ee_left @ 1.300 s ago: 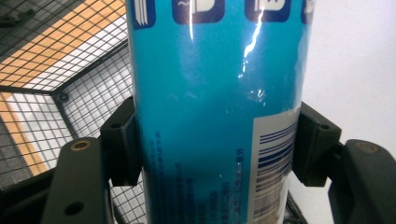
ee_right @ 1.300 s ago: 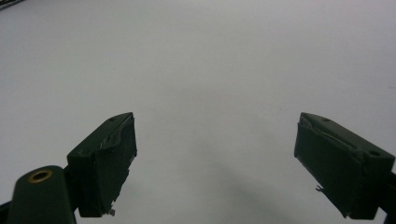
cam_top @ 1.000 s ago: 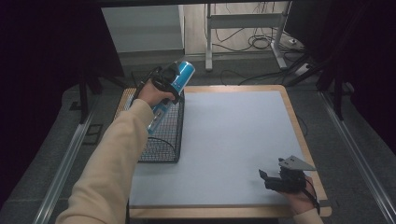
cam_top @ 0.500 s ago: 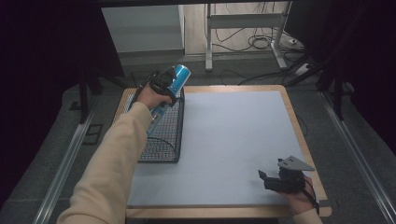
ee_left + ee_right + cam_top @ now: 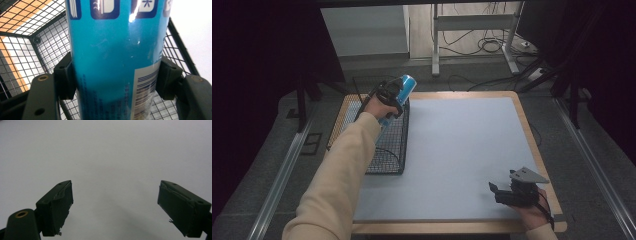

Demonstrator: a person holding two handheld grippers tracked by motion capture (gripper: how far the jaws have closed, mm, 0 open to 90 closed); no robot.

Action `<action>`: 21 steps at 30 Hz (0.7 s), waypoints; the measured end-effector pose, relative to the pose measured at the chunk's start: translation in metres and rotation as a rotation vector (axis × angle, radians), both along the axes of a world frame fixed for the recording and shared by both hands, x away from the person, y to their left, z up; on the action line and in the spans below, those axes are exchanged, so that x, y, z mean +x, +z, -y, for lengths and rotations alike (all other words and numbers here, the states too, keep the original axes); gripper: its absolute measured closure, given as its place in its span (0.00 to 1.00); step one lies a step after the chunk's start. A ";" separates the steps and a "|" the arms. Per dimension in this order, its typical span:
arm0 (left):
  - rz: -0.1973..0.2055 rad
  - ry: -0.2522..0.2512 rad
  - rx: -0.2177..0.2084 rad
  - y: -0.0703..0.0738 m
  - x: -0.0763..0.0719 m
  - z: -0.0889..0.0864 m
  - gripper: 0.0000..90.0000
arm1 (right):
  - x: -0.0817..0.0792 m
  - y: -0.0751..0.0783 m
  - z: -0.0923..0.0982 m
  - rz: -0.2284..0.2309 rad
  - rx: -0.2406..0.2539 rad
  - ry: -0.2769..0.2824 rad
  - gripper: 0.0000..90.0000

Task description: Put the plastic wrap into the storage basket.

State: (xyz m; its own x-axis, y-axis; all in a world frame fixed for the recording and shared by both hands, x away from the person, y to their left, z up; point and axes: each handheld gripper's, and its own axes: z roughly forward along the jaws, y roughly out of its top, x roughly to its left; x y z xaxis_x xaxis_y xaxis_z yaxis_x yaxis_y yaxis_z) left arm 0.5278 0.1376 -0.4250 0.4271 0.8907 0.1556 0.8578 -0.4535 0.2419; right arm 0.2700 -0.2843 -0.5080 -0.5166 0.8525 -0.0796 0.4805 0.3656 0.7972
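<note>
Blue can (image 5: 401,92) is clamped in my left gripper (image 5: 390,95), jaws pressed on both sides of the body about midway up; left gripper view shows the can (image 5: 113,55) tight between the pads with no slack. It hangs tilted in the air over the far end of the wire basket (image 5: 388,150), top leaning up and to the right, clear of the mesh.

My read of the step: carry phase, can above the basket, either going in or coming out. I can't tell which from one moment. If it goes in, next move is lower it straight between the basket walls and open only once it sits on the mesh floor. If it comes out, lift until the can's bottom clears the rim, then swing right over the grey mat (image 5: 462,150).

Right gripper (image 5: 507,192) sits near the front right corner of the mat, jaws spread wide, nothing between them. Right gripper view confirms it: bare mat (image 5: 105,157) ahead of both pads.

Obstacles: basket rim and near wall are the only things close to the can; the left gripper view shows mesh (image 5: 47,45) on both sides, so sideways travel while low would snag. Mat is otherwise open. Right gripper is well apart from the basket, not in the path. A desk frame (image 5: 472,30) and cables stand beyond the table, out of reach.
</note>
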 end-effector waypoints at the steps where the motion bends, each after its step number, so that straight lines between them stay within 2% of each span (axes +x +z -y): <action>1: 0.003 0.000 0.007 -0.002 0.000 0.001 0.35 | 0.000 0.000 0.000 0.000 -0.001 0.000 0.15; 5: 0.001 0.008 0.018 -0.009 0.002 0.001 0.35 | 0.000 0.000 0.000 0.001 0.000 -0.002 0.15; 12: 0.020 -0.016 0.033 -0.008 0.001 0.002 0.34 | 0.000 0.000 0.000 0.002 -0.002 0.000 0.15; 15: 0.052 -0.010 0.004 -0.005 0.000 0.002 0.32 | -0.001 0.000 0.000 0.002 -0.005 0.000 0.15; 18: 0.042 -0.006 0.008 0.000 -0.002 0.002 0.23 | -0.001 0.001 0.000 0.004 -0.002 -0.001 0.15; 21: 0.069 -0.003 -0.039 0.008 -0.010 0.001 0.21 | -0.001 0.001 0.000 0.001 0.001 -0.002 0.15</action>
State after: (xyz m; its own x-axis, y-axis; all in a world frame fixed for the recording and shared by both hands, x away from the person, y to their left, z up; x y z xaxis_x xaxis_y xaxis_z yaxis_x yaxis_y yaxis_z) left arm 0.5180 0.1370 -0.4166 0.4191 0.8955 0.1497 0.8371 -0.4450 0.3181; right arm 0.2688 -0.2846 -0.5071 -0.5150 0.8535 -0.0793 0.4807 0.3642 0.7977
